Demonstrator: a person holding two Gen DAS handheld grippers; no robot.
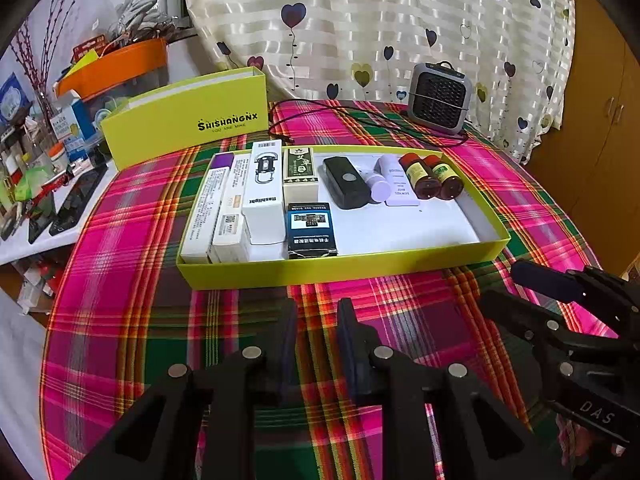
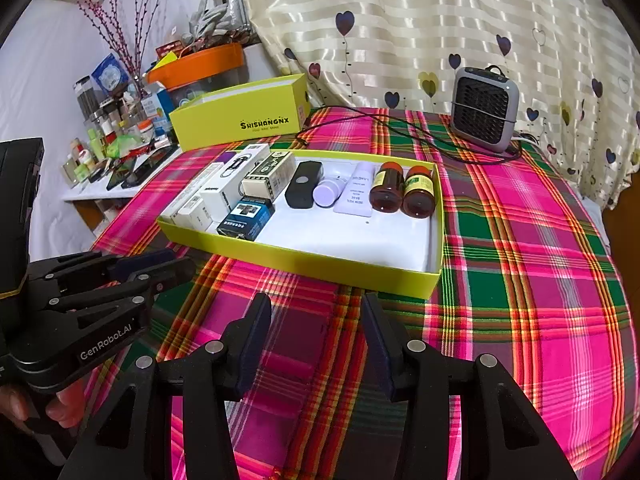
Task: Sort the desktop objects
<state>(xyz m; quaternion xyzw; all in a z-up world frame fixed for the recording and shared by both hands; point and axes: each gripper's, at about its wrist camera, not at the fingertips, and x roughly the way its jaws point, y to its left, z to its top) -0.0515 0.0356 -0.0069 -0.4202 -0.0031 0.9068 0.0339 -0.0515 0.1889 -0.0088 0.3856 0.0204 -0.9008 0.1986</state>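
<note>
Yellow cardboard tray [image 1: 340, 270] of rectangular boxes, round amber bottles [image 1: 434, 178], plaid cloth [image 2: 520, 280]

light: bright, even, indoor | shadows: soft, faint under my yellow tray [image 1: 340, 272] | glare: sheen on the curtain [image 2: 400, 20] | colour: oversaturated plaid cloth [image 2: 520, 280] | distortion: strong fisheye bend, black vignette corners | focus: centre sharp, my near fingers [image 1: 352, 332] slightly soft
</note>
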